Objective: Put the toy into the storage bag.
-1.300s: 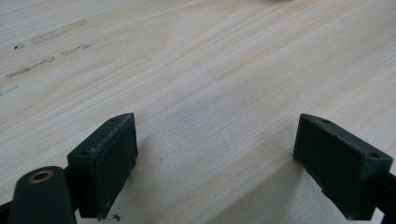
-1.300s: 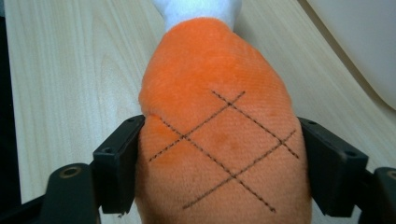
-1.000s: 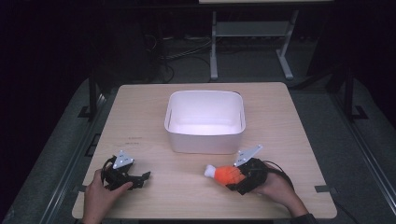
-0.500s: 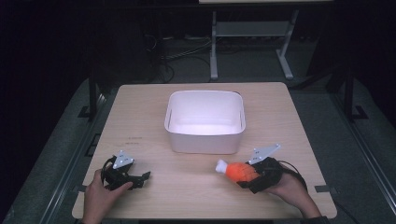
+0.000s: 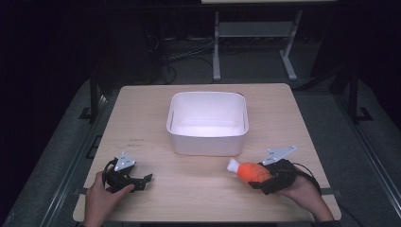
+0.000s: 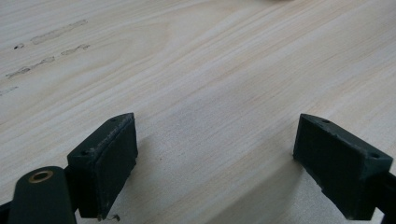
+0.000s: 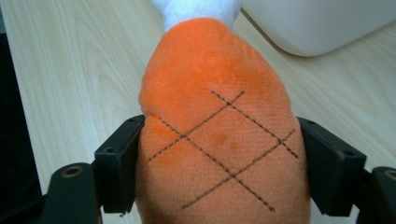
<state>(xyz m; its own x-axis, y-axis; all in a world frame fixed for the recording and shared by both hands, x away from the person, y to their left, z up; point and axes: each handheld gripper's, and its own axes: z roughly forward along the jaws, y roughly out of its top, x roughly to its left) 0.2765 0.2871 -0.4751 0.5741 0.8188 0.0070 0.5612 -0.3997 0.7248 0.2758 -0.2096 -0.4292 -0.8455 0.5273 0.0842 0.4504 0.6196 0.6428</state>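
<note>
An orange plush drumstick with a white tip (image 5: 249,170) (image 7: 219,126) is clamped between the jaws of my right gripper (image 5: 265,177) (image 7: 219,163), a little above the table at the front right. Its white end points left toward the white bin (image 5: 208,142). A corner of that bin (image 7: 317,23) shows just behind the toy in the right gripper view. My left gripper (image 5: 142,181) (image 6: 215,163) rests at the front left of the table, jaws wide apart with bare wood between them.
The wooden table (image 5: 142,123) carries the white bin at its middle. Faint pencil marks (image 5: 136,141) lie left of the bin. A metal stand (image 5: 255,38) and cables sit on the dark floor beyond the far edge.
My right gripper has carried the drumstick to the right and slightly up, away from the table's middle. The left gripper has stayed where it was.
</note>
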